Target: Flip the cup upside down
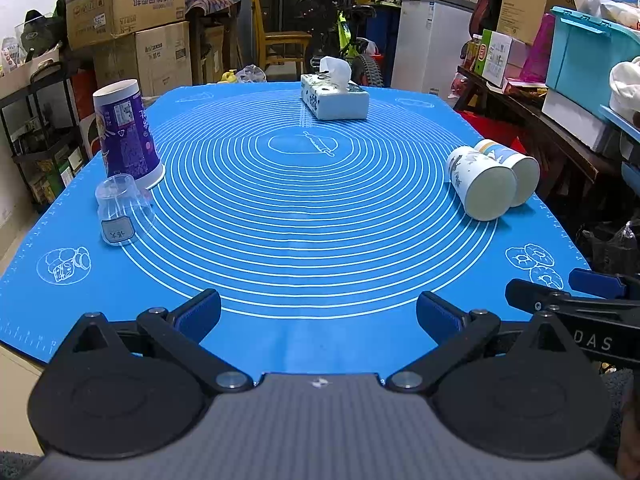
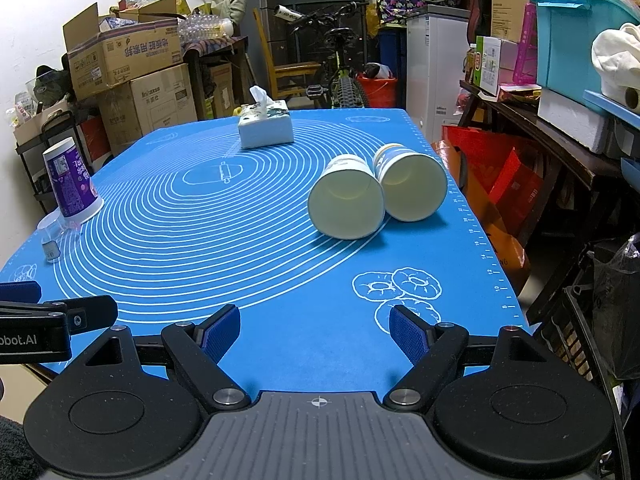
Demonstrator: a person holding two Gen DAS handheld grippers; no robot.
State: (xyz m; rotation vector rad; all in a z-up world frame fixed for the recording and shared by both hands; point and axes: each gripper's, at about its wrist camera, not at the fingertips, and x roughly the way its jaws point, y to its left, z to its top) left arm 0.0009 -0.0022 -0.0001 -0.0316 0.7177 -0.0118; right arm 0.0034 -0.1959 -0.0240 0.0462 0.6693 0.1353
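Two paper cups lie on their sides, touching, on the right of the blue mat (image 1: 320,240): a nearer one (image 2: 346,202) and a farther one (image 2: 412,186), mouths facing the right wrist camera. They also show in the left wrist view (image 1: 482,182) (image 1: 516,172). A purple paper cup (image 1: 126,136) stands upside down at the left; a clear plastic cup (image 1: 122,210) stands upside down in front of it. My left gripper (image 1: 318,312) is open and empty over the near edge. My right gripper (image 2: 316,330) is open and empty, well short of the lying cups.
A tissue box (image 1: 334,98) sits at the far middle of the mat. Cardboard boxes (image 1: 124,8) stack behind the left side. A dark bench with a teal bin (image 2: 576,36) runs along the right. A bicycle (image 2: 340,76) and chair stand behind the table.
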